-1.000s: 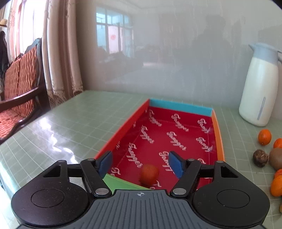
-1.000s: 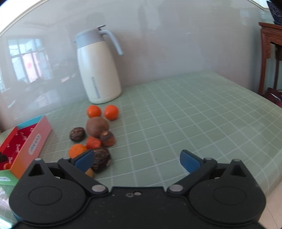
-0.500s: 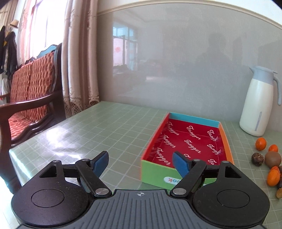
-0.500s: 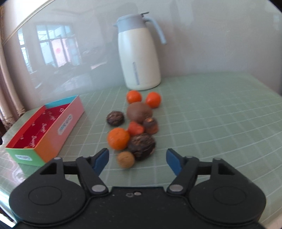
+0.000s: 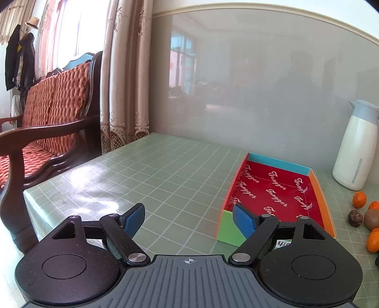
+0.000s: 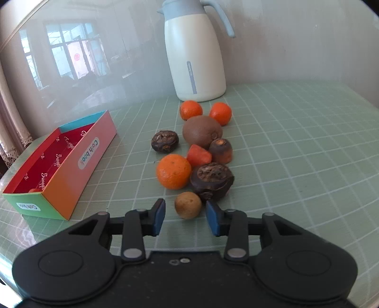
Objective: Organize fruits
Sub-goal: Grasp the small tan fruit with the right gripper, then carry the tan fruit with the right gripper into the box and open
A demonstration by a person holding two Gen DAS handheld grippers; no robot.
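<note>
bright daylight enters through the window [image 5: 59,35] at far left, overexposed; glare patch on the table [image 5: 90,187] at near left; glossy wall [image 5: 260,94] carries reflections; fisheye bending at edges; focus sharp

A white thermos jug [image 6: 195,54] with a pale blue lid and handle stands upright on the green grid-patterned table [image 5: 165,175], close to the glossy grey wall [image 5: 248,83]. Off the far left corner of the table, beige lace-edged curtains [image 5: 123,78] hang beside the wall. Left of the table stands a dark wooden bench [image 5: 42,132] with orange quilted cushions. Beyond the bench, dark garments [image 5: 19,61] and a hat [image 5: 32,22] hang.
</note>
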